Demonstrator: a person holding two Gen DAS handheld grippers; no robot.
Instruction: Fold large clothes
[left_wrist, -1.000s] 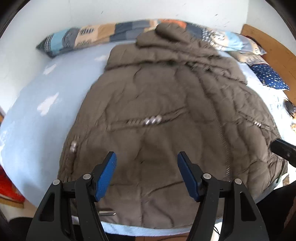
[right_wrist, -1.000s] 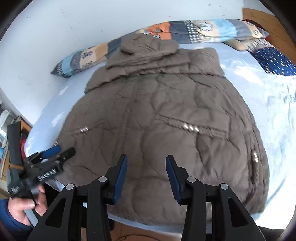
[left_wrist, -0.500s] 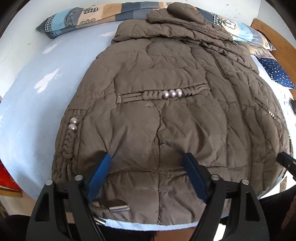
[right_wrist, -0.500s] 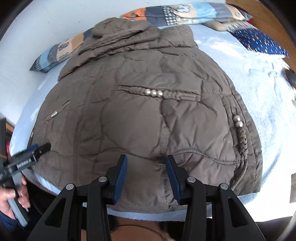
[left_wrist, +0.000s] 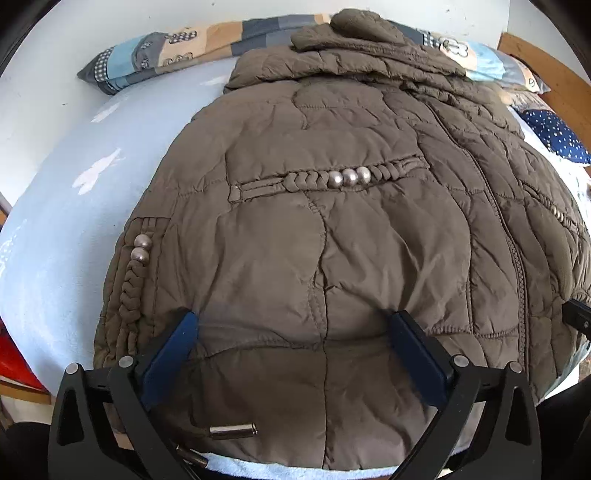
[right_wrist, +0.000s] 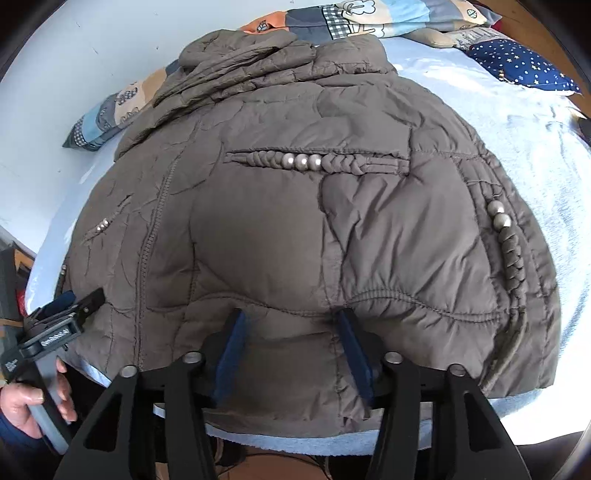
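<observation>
Covering most of the bed (left_wrist: 48, 236) and its pale blue sheet, the brown quilted coat (left_wrist: 332, 229) lies spread flat with its front up, hood end toward the wall and hem at the near edge. A long patchwork pillow (left_wrist: 155, 55) runs along the wall behind the hood, and a dark blue starred pillow (right_wrist: 517, 62) sits at the far right corner. The left gripper (left_wrist: 291, 328) hangs over the hem with its blue pads set wide; its jaws have just been opening, and the pads rest against the fabric without pinching it. The right gripper (right_wrist: 291, 325) stands over the hem farther right, jaws moderately apart and also just opening, with a low hump of coat between the pads, not squeezed. A hand (right_wrist: 26, 402) grips the left tool's handle. Silver beads (left_wrist: 349, 177) dot the braided pocket trim, and two metal cord ends (left_wrist: 232, 430) lie at the hem.
</observation>
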